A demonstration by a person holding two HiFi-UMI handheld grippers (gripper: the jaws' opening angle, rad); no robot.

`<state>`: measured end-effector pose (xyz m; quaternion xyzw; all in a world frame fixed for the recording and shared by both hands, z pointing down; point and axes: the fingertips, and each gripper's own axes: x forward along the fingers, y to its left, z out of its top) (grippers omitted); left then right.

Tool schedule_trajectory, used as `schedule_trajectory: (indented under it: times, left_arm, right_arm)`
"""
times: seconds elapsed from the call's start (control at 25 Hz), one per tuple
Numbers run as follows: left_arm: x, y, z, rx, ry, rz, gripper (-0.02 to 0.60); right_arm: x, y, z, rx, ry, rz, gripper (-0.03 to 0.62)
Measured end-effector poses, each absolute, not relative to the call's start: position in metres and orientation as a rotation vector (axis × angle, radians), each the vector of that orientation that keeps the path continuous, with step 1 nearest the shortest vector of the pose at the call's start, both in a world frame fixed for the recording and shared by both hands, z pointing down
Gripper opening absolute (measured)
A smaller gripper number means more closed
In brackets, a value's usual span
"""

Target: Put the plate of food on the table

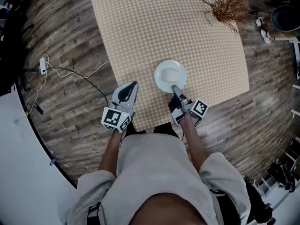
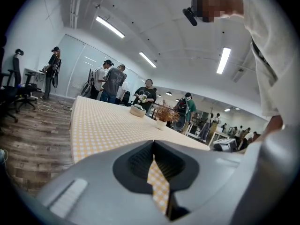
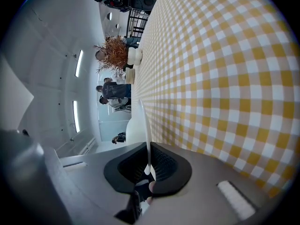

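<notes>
A white plate (image 1: pixel 170 76) with pale food on it is over the near part of the table (image 1: pixel 140 32), which has a yellow checked cloth. My right gripper (image 1: pixel 174 88) is shut on the plate's near rim. In the right gripper view the plate (image 3: pixel 146 125) shows edge-on, its thin rim pinched between the pads of the gripper (image 3: pixel 149 170). My left gripper (image 1: pixel 132 84) hovers over the table's near edge, left of the plate and apart from it. Its jaws (image 2: pixel 157 172) stand together with nothing in them, and only a slit of cloth shows between them.
A vase of dried brown twigs (image 1: pixel 227 6) stands at the table's far right, and in the left gripper view a small basket (image 2: pixel 138 110) sits beside the twigs (image 2: pixel 164 112). A power strip with cables (image 1: pixel 43 64) lies on the wooden floor at left. Several people (image 2: pixel 112 81) stand beyond the table.
</notes>
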<state>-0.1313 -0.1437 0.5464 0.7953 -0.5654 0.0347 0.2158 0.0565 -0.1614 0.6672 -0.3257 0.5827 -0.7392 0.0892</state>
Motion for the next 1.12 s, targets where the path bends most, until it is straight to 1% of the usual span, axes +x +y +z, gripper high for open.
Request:
schedule_trajectory:
  times: [0.32, 1.12]
  left_arm:
    - [-0.13, -0.141, 0.546, 2.194, -1.567, 0.101, 0.011]
    - [-0.144, -0.12, 0.556, 2.141, -1.581, 0.136, 0.009]
  right_arm:
    - [0.049, -0.182, 0.674, -0.969, 1.74, -2.212, 0.012]
    - [-0.013, -0.302, 0.681, -0.914, 1.802, -2.139, 0.014]
